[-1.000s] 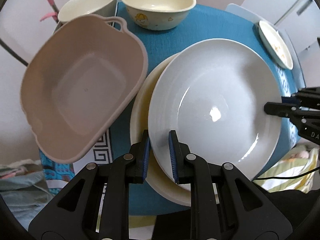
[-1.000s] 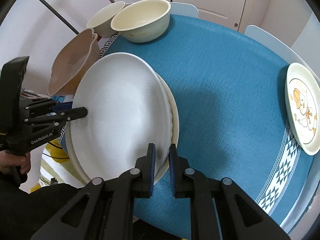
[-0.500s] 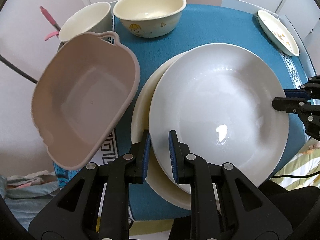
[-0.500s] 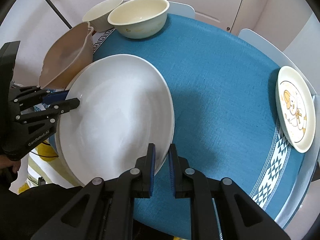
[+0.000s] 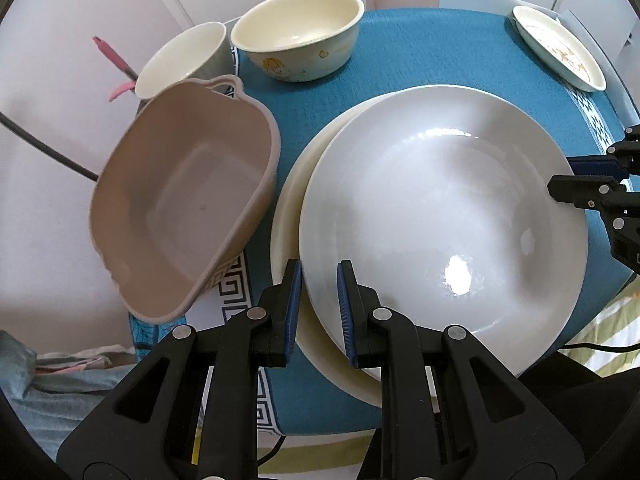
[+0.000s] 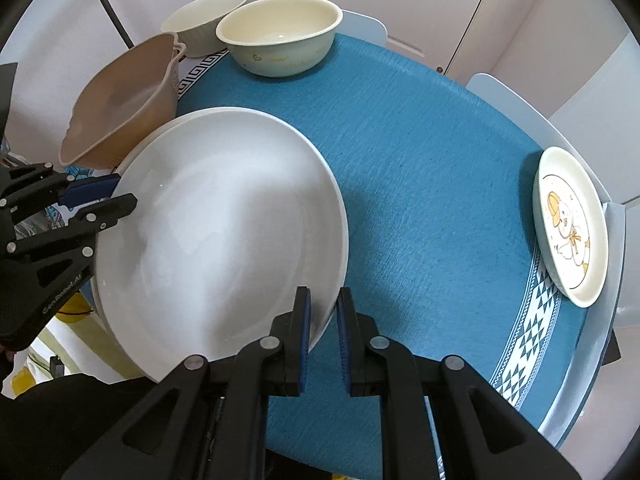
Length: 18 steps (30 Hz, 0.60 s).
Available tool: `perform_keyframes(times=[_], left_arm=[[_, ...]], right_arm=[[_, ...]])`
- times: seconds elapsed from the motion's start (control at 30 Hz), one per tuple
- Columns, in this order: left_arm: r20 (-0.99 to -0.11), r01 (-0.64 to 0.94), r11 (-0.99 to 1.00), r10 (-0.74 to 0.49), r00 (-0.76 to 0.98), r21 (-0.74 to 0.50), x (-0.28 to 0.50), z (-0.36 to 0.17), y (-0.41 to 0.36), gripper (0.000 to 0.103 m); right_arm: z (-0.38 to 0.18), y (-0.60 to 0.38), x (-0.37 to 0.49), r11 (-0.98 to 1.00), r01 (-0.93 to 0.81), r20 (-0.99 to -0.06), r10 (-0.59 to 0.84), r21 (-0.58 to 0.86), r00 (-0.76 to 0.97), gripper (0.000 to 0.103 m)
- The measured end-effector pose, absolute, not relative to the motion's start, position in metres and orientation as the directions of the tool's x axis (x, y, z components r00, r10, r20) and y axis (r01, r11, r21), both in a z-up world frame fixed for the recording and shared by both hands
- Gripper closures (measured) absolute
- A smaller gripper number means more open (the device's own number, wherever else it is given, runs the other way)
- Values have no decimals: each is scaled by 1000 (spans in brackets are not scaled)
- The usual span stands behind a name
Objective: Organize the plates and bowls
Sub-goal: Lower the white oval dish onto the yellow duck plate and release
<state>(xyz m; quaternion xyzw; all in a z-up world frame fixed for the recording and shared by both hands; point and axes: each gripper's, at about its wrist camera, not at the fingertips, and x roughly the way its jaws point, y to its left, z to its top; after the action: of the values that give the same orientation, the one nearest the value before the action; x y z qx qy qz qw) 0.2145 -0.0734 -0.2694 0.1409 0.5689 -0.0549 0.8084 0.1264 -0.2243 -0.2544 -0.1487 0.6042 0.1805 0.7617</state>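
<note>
Round table [image 6: 420, 168] under a blue cloth, bearing a cream plate [image 5: 292, 216], yellow bowl [image 5: 298, 36], ribbed bowl [image 6: 204, 14], tan basin [image 5: 180, 196], cartoon plate [image 6: 572, 224].

**What you cannot see from here**

The white plate [image 5: 440, 216] covers most of the cream plate [image 5: 288, 216] beneath it, so you get only a crescent of rim. Your left gripper [image 5: 318, 312] hides the plate edge it clamps; your right gripper [image 6: 322, 336] does the same. The grey bowl [image 5: 180, 60] sits partly behind the beige basin [image 5: 180, 208]. The print on the duck plate [image 5: 560, 48] is too small to read in the left view.
</note>
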Motion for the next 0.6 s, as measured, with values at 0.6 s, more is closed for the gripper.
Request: perform_keyframes(times=[0.6], left_arm=[[-932, 232, 960, 66, 355, 156, 207, -263, -69, 87]], right_arm=[[-252, -227, 126, 892, -453, -972, 99, -9, 215, 91]])
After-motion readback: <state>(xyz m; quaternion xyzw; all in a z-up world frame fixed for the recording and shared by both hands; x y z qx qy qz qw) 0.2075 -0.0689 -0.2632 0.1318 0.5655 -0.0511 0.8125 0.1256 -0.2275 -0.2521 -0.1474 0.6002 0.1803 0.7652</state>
